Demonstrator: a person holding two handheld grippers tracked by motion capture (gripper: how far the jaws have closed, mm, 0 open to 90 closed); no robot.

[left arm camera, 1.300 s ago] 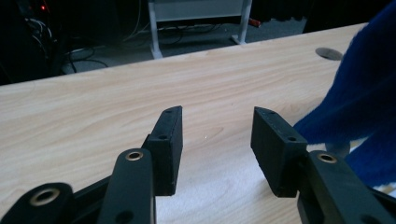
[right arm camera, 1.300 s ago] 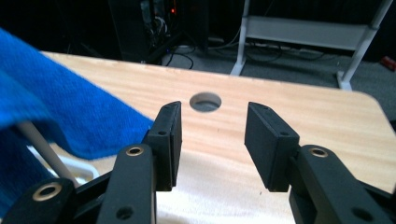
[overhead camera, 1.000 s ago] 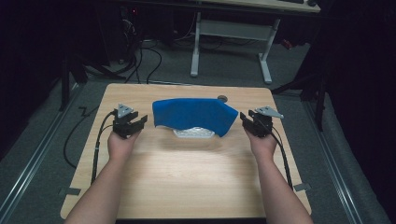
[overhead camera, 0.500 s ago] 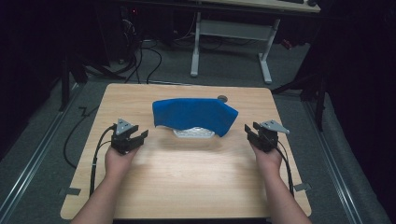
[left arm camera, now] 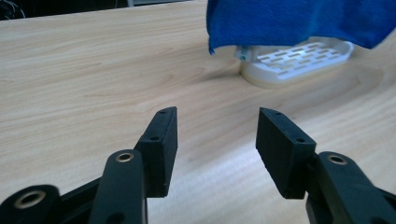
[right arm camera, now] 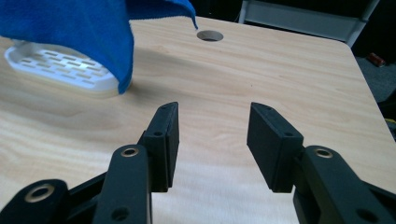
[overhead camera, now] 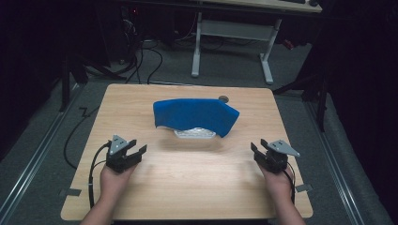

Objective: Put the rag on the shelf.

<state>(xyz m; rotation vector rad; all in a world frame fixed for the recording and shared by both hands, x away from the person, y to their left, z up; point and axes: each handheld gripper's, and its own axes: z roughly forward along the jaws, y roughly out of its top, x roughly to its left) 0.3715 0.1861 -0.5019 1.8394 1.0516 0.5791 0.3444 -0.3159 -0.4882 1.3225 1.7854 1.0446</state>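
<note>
Cloth draped over tray at bench centre; both grippers released and clear.

The blue cloth (overhead camera: 195,116) is seen laid across the white slotted tray (overhead camera: 195,133), towards 12 o'clock on the bench (overhead camera: 197,187). The left gripper (overhead camera: 133,152) is held at 8 o'clock and the right gripper (overhead camera: 258,151) at 4 o'clock, well apart from the cloth. Fingers of both have just been opening; nothing is held between them.
</note>
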